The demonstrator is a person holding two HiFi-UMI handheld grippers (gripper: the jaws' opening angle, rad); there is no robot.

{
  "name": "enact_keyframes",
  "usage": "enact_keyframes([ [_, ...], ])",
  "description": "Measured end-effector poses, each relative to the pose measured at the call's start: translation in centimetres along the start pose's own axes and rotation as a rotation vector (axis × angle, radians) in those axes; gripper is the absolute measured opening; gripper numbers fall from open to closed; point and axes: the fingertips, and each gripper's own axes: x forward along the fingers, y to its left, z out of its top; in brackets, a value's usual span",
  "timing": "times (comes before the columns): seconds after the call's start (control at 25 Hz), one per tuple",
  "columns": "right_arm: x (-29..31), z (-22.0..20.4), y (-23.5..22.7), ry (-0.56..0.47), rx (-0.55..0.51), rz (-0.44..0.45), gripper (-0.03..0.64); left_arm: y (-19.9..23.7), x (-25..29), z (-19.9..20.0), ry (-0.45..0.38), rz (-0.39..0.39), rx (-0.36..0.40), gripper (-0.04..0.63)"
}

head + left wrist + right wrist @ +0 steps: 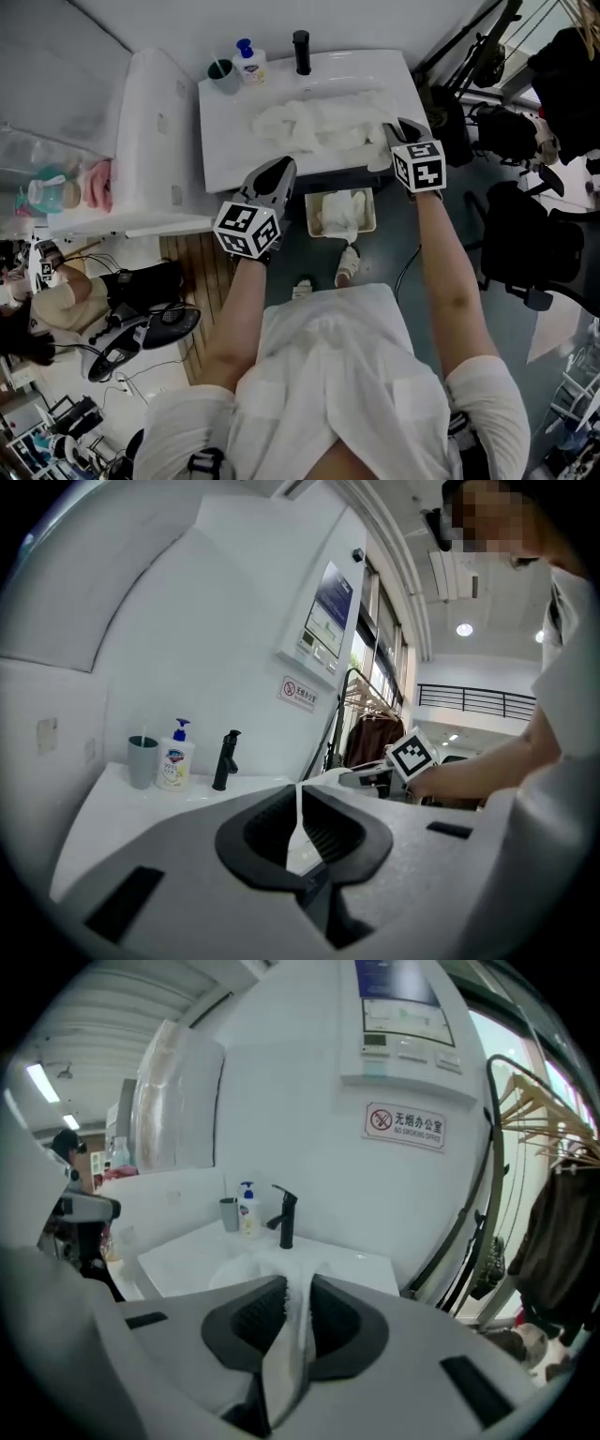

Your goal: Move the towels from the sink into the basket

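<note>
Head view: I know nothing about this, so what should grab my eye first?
The heap of white towels in the sink, at the top of the head view, stands out first. At its right end, the right gripper is shut on a towel, cloth pinched between its jaws. On the floor below the sink, a basket already holds white cloth.

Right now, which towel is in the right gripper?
The towel in the sink; the other towel lies free in the basket.
</note>
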Motion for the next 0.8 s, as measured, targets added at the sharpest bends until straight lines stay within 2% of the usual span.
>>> enact_keyframes([
  [0.12,-2.5,2.1,0.3,-0.067,0.085,-0.038,0.075,-0.2,-1.6,0.4,-0.008,-0.019,0.008,0.025],
  [0.44,-10.0,5.5,1.6,-0.222,0.212,-0.126,0.075,-1.9,-5.0,2.1,-0.026,-0.089,0.055,0.025],
  [0.8,-19.7,6.1,2.7,-0.372,0.279,-0.224,0.075,-4.5,-8.7,2.3,-0.034,-0.143,0.074,0.025],
])
